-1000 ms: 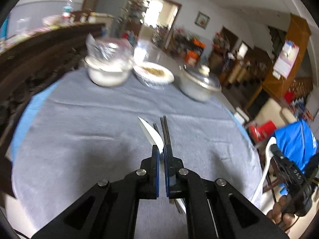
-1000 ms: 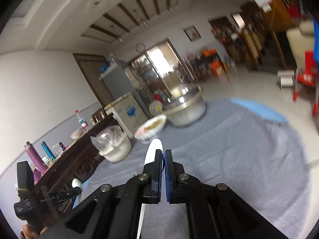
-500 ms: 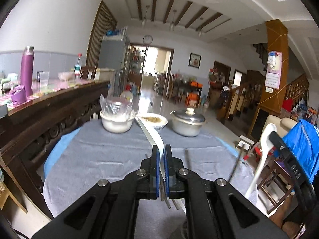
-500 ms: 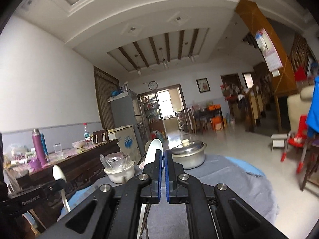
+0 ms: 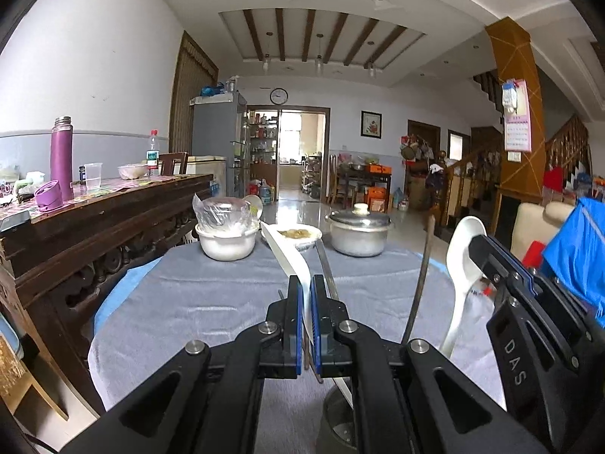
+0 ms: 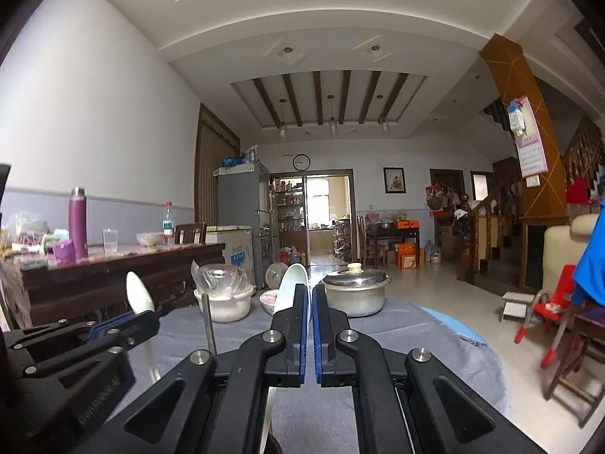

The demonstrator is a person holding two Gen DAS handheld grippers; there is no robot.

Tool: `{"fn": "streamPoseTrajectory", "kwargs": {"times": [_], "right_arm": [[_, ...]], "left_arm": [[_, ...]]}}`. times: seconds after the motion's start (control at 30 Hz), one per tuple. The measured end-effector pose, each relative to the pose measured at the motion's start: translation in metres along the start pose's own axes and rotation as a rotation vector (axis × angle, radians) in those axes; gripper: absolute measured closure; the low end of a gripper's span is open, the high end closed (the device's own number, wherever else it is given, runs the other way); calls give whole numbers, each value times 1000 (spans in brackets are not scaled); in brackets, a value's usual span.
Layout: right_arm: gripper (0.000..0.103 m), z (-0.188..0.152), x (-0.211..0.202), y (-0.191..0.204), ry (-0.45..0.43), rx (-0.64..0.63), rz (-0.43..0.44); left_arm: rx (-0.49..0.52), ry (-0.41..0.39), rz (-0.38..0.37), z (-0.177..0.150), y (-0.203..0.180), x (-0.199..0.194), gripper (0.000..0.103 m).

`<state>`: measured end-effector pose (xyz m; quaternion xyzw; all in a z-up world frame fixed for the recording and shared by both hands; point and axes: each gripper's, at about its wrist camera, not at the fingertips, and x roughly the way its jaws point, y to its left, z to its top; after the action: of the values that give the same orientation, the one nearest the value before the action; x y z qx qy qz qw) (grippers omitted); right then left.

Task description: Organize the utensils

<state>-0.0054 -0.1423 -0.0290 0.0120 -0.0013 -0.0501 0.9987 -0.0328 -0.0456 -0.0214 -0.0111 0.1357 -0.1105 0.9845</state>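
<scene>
Two white spoons are up off the worktop (image 5: 196, 302), one in each of my tongs. Left tongs (image 5: 307, 295) are clamped on a white spoon (image 5: 287, 253). Right tongs (image 6: 311, 302) are clamped on a second white spoon (image 6: 289, 283), bowl upward. Far across the grey cloth: white bowl (image 5: 227, 242), dish (image 5: 302, 235), lidded pot (image 5: 359, 232).

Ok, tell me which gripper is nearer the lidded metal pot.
Right. The right gripper has the pot almost straight ahead; the left gripper sits farther left, pot off to its right.
</scene>
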Motion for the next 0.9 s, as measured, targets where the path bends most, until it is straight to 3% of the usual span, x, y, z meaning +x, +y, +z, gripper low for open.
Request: {"fn": "streamPoseTrajectory", "kwargs": {"times": [0.9], "right_arm": [[100,-30,-13,-2,135,-42,75]], "left_arm": [[31,142,-47,-38,2,15,98]]}}
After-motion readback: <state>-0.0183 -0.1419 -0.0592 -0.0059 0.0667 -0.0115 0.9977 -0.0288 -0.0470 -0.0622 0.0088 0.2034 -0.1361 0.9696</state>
